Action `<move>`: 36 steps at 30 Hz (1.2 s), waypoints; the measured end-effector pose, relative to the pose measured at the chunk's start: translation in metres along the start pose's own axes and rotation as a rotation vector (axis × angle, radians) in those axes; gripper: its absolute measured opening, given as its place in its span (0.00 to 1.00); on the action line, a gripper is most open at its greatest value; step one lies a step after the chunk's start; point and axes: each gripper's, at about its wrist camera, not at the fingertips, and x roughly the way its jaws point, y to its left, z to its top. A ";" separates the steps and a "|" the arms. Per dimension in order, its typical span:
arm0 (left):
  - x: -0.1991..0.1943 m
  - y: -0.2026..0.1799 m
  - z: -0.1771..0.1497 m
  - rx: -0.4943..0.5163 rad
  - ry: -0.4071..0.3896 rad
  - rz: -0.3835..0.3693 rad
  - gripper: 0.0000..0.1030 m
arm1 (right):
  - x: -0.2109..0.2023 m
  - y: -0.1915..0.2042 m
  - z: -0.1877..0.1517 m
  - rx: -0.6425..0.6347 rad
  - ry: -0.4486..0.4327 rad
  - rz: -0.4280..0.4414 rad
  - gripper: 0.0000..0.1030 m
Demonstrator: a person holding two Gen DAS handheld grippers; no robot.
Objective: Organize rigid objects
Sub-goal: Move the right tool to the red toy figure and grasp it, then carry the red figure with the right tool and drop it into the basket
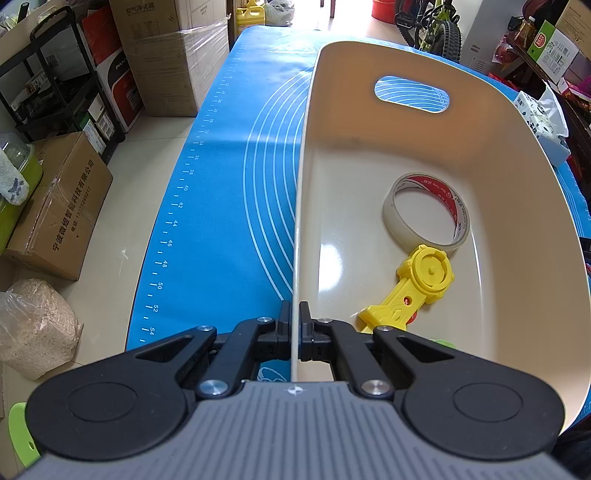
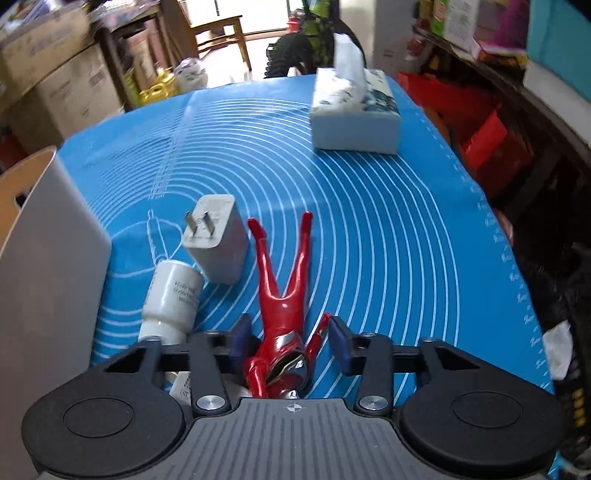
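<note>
My left gripper [image 1: 294, 321] is shut on the left wall of a beige bin [image 1: 406, 140] that stands on the blue mat [image 1: 229, 184]. A roll of clear tape [image 1: 390, 212] and a yellow plastic toy [image 1: 430, 273] lie inside the bin. In the right wrist view a red figure [image 2: 284, 295] lies on the mat, legs pointing away. My right gripper [image 2: 290, 334] straddles its torso, with the blue pads against its arms. A white charger plug [image 2: 218, 240] and a white bottle [image 2: 173, 295] lie just to its left, beside the bin [image 2: 55, 258].
A tissue box [image 2: 354, 114] stands at the mat's far right. The mat's left edge drops to a floor with cardboard boxes [image 1: 62, 206] and a bag of grain [image 1: 33, 328]. Cluttered shelves [image 2: 498, 140] line the right side, and a bicycle [image 1: 439, 29] stands beyond the table.
</note>
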 end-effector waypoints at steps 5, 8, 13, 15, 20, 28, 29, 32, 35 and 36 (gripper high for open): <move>0.000 0.000 0.000 0.000 0.000 0.000 0.03 | -0.004 0.000 -0.005 0.014 -0.025 0.004 0.38; 0.000 0.000 0.000 0.001 0.000 0.001 0.03 | -0.009 0.006 -0.008 -0.017 -0.051 -0.008 0.32; 0.000 0.000 0.000 0.001 0.000 0.000 0.03 | -0.022 0.006 -0.013 -0.033 -0.096 -0.015 0.32; 0.000 0.000 0.000 0.001 0.000 0.000 0.03 | -0.027 0.005 -0.014 -0.032 -0.117 -0.012 0.32; 0.000 0.000 0.000 0.000 0.000 0.001 0.03 | -0.045 0.007 -0.016 -0.039 -0.168 -0.015 0.32; 0.000 0.000 0.000 0.001 0.000 0.001 0.03 | -0.088 0.022 -0.014 -0.048 -0.229 0.026 0.32; 0.000 0.000 0.000 0.001 0.000 0.001 0.03 | -0.095 0.026 -0.013 -0.052 -0.241 0.033 0.32; 0.000 0.000 0.000 0.001 0.000 0.001 0.03 | -0.113 0.042 -0.011 -0.086 -0.280 0.060 0.32; 0.000 0.000 0.000 0.001 0.000 0.001 0.03 | -0.127 0.063 -0.007 -0.120 -0.308 0.097 0.32; 0.000 0.000 0.000 0.001 0.000 0.001 0.03 | -0.130 0.070 -0.006 -0.132 -0.316 0.110 0.32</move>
